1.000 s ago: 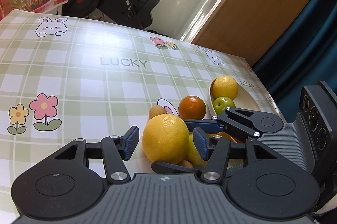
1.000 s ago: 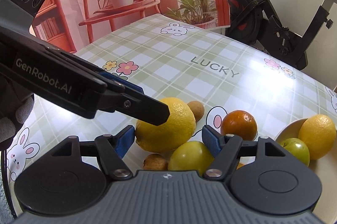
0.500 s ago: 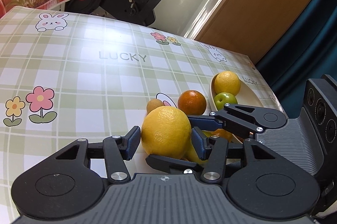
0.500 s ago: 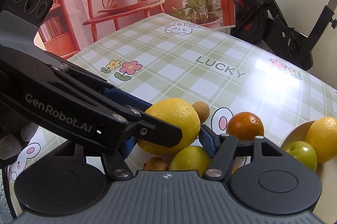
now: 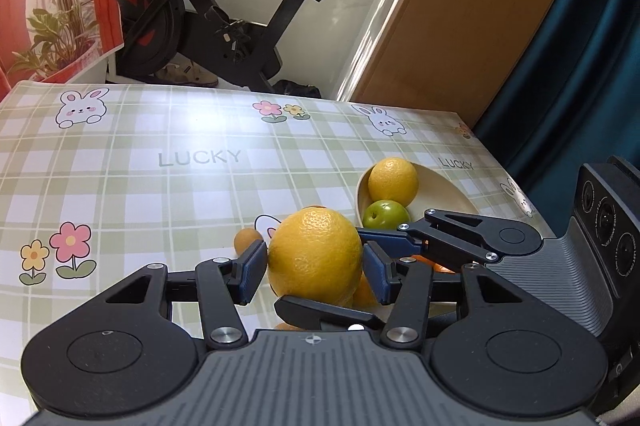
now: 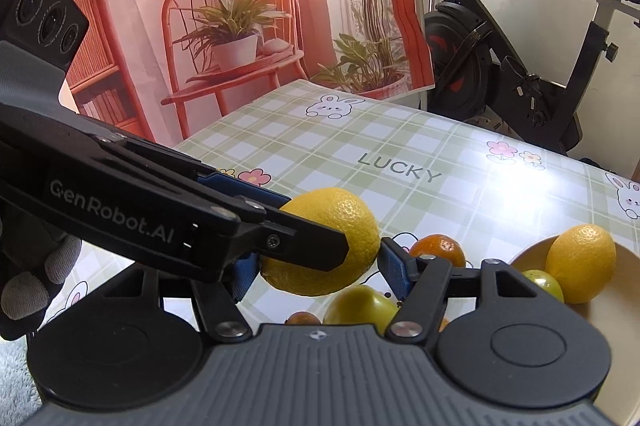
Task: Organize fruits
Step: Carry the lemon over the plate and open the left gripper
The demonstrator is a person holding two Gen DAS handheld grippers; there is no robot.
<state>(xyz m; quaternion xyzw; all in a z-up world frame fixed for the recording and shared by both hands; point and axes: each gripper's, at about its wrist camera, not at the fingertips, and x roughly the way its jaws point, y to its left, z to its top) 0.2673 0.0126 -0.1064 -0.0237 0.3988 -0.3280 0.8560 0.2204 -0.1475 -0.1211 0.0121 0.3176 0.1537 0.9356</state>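
A large yellow citrus hangs just above the checked tablecloth, gripped from two sides. My left gripper is shut on it, blue pads against its left and right flanks. My right gripper is shut on the same citrus; its fingers cross in from the right in the left wrist view. The left gripper's finger hides the right gripper's left pad. Below lie a yellow-green apple, an orange and a small brown fruit. A cream bowl holds a yellow citrus and a green apple.
The bowl sits near the table's right edge. An exercise bike stands beyond the far edge, and a printed backdrop rises at the far left. A gloved hand holds the left gripper.
Both grippers closed further onto the large yellow citrus and rose with it; it has left the table and the fruits that were beside it now lie below it.
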